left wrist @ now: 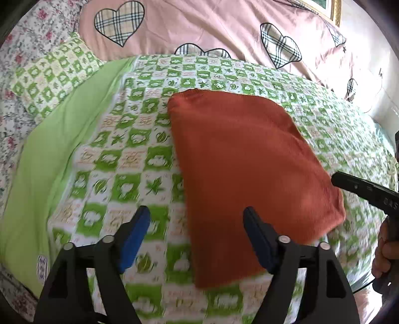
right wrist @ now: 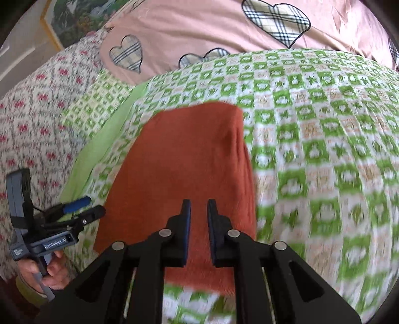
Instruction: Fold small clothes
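A rust-orange garment (left wrist: 249,174) lies folded flat into a rough rectangle on the green-and-white checked bedsheet (left wrist: 124,154). My left gripper (left wrist: 197,219) hovers over the garment's near left edge, jaws wide open and holding nothing. In the right wrist view the garment (right wrist: 187,162) fills the middle, and my right gripper (right wrist: 199,206) hangs above its near end with a narrow gap between the pads and nothing pinched. The left gripper (right wrist: 82,206) shows there at the garment's left side, held by a hand (right wrist: 49,271). The right gripper's finger (left wrist: 349,184) juts in over the garment's right corner.
A pink quilt with plaid hearts (left wrist: 224,27) is bunched behind the sheet. A checked pillow (left wrist: 52,74) and a floral cover (left wrist: 22,49) lie at the left. A plain green band (left wrist: 49,149) edges the sheet. A framed picture (right wrist: 74,20) hangs on the wall.
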`<action>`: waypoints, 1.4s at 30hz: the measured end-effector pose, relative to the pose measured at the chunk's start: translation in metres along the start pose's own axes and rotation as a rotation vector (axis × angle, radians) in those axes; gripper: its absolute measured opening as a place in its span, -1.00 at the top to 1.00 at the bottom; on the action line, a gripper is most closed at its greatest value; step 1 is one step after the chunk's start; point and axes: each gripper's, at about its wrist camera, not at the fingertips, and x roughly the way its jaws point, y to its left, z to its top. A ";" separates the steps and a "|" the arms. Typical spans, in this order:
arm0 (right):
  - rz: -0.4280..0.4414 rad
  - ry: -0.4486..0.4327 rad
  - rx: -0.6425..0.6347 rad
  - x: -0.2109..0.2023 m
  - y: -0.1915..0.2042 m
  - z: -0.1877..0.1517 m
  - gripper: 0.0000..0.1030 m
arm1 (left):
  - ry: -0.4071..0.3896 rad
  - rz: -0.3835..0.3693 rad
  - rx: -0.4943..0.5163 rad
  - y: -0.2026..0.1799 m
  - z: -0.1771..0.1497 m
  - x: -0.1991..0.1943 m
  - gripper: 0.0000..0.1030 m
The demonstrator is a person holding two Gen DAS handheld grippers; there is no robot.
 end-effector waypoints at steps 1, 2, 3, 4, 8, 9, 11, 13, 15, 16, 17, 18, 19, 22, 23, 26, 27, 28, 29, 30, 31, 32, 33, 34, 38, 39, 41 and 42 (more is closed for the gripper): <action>-0.004 0.000 -0.007 -0.003 0.003 -0.006 0.24 | -0.003 0.006 0.013 -0.002 -0.004 -0.003 -0.58; -0.010 -0.002 -0.018 -0.006 0.007 -0.012 0.15 | -0.006 0.016 0.027 -0.003 -0.008 -0.006 -0.60; -0.016 -0.004 -0.027 -0.009 0.010 -0.017 0.09 | -0.008 0.022 0.036 -0.002 -0.010 -0.007 -0.61; -0.020 -0.002 -0.035 -0.012 0.013 -0.023 0.08 | -0.007 0.024 0.047 -0.003 -0.015 -0.010 -0.63; -0.022 0.021 -0.055 -0.018 0.021 -0.041 -0.09 | 0.009 0.041 0.058 -0.005 -0.031 -0.014 -0.68; -0.025 0.025 -0.068 -0.020 0.024 -0.046 -0.19 | 0.016 0.046 0.059 -0.004 -0.034 -0.014 -0.69; -0.033 0.033 -0.087 -0.021 0.029 -0.054 -0.32 | 0.031 0.043 0.062 -0.004 -0.038 -0.011 -0.73; -0.036 0.043 -0.102 -0.021 0.031 -0.060 -0.47 | 0.043 0.049 0.064 -0.005 -0.043 -0.009 -0.74; -0.043 0.051 -0.110 -0.020 0.033 -0.064 -0.53 | 0.043 0.051 0.070 -0.008 -0.046 -0.011 -0.75; -0.047 0.054 -0.111 -0.020 0.032 -0.065 -0.53 | 0.039 0.057 0.074 -0.009 -0.046 -0.011 -0.75; -0.051 0.055 -0.110 -0.020 0.032 -0.065 -0.53 | 0.033 0.062 0.075 -0.009 -0.046 -0.012 -0.77; -0.053 0.055 -0.108 -0.020 0.032 -0.065 -0.53 | 0.028 0.066 0.076 -0.010 -0.045 -0.014 -0.78; -0.055 0.054 -0.105 -0.020 0.031 -0.065 -0.53 | 0.024 0.068 0.077 -0.010 -0.045 -0.014 -0.79; -0.058 0.046 -0.111 -0.022 0.032 -0.063 -0.56 | 0.020 0.086 0.078 -0.010 -0.043 -0.015 -0.82; -0.061 0.044 -0.114 -0.023 0.033 -0.062 -0.58 | 0.022 0.089 0.079 -0.010 -0.043 -0.015 -0.82; -0.060 0.038 -0.120 -0.023 0.034 -0.060 -0.65 | 0.029 0.099 0.082 -0.009 -0.042 -0.014 -0.82; -0.059 0.040 -0.120 -0.022 0.035 -0.060 -0.67 | 0.031 0.104 0.083 -0.009 -0.042 -0.013 -0.82; -0.061 0.044 -0.121 -0.020 0.036 -0.060 -0.69 | 0.036 0.110 0.085 -0.010 -0.042 -0.012 -0.82; -0.065 0.051 -0.122 -0.018 0.036 -0.060 -0.70 | 0.038 0.112 0.086 -0.009 -0.041 -0.011 -0.82; -0.066 0.058 -0.123 -0.016 0.035 -0.060 -0.70 | 0.040 0.116 0.085 -0.009 -0.040 -0.010 -0.82; -0.069 0.067 -0.123 -0.013 0.035 -0.060 -0.71 | 0.040 0.119 0.085 -0.010 -0.039 -0.009 -0.82; -0.072 0.080 -0.124 -0.010 0.035 -0.060 -0.71 | 0.041 0.120 0.085 -0.009 -0.037 -0.009 -0.82; -0.074 0.088 -0.125 -0.008 0.035 -0.060 -0.71 | 0.041 0.123 0.086 -0.009 -0.036 -0.008 -0.82; -0.075 0.092 -0.125 -0.006 0.034 -0.060 -0.71 | 0.039 0.128 0.086 -0.010 -0.033 -0.007 -0.82; -0.074 0.091 -0.129 -0.004 0.035 -0.056 -0.71 | 0.035 0.137 0.091 -0.011 -0.027 -0.005 -0.82; -0.075 0.090 -0.127 -0.003 0.035 -0.054 -0.71 | 0.036 0.140 0.091 -0.011 -0.026 -0.004 -0.83; -0.077 0.088 -0.128 -0.003 0.035 -0.051 -0.72 | 0.037 0.139 0.089 -0.012 -0.025 -0.002 -0.83; -0.078 0.086 -0.129 -0.002 0.035 -0.049 -0.72 | 0.038 0.137 0.087 -0.012 -0.023 -0.001 -0.83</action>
